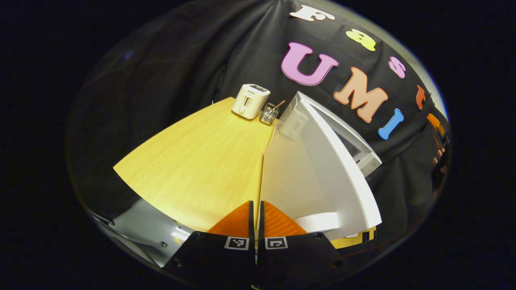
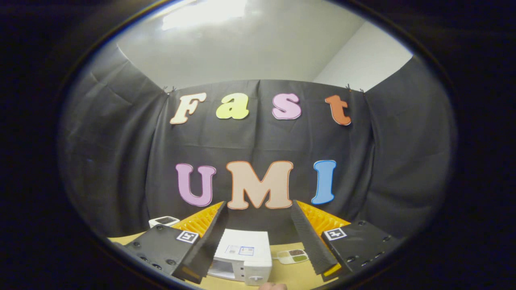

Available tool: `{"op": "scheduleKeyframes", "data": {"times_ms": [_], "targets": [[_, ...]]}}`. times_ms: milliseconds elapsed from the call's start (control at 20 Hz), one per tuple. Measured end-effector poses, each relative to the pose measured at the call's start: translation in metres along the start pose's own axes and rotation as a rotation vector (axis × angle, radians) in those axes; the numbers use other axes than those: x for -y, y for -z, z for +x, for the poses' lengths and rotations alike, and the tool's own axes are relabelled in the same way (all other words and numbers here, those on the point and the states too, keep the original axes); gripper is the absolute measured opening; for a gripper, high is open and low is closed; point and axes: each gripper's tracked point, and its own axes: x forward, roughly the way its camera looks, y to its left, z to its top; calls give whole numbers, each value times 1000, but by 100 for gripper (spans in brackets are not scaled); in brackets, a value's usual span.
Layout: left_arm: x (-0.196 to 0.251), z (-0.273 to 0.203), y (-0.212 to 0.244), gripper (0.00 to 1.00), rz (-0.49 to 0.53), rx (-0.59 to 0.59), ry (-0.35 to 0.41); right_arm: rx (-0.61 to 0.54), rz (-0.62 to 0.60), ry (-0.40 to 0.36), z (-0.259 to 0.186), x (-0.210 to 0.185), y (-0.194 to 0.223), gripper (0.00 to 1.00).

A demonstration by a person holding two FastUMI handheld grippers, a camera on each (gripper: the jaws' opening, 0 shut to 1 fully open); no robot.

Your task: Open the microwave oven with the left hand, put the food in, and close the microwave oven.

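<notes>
In the left gripper view, your left gripper has its fingers together beside the microwave door, which stands ajar; swing it fully wide. In the right gripper view, your right gripper is spread, empty, above the microwave; the food tray lies just beside it.

Left gripper: fingers pressed together, only a thin slit between them, nothing between them, pointing down and forward. Right gripper: fingers spread wide apart, gap empty, raised and aimed level ahead. A fingertip of a hand shows at the bottom edge.
</notes>
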Motion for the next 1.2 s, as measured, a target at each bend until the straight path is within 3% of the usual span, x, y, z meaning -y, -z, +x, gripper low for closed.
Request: {"op": "scheduleKeyframes", "data": {"times_ms": [50,100,450,750,800,850,1200], "targets": [[6,0,6,1,-8,-12,10,2,-3,-1,1,1,-1,90],[13,1,10,1,-16,-22,22,5,-12,3,2,4,-2,96],[81,13,37,1,134,-77,114,-25,-31,26,-2,32,3,90],[136,44,34,1,182,-72,186,-24,-80,46,-2,68,-3,90],[141,48,34,0,183,-69,187,-21,-86,50,-1,77,-5,96],[147,53,34,1,183,-69,187,-20,-87,54,0,86,-7,90],[188,81,28,0,137,-22,144,-27,-46,27,28,135,-20,90]]}}
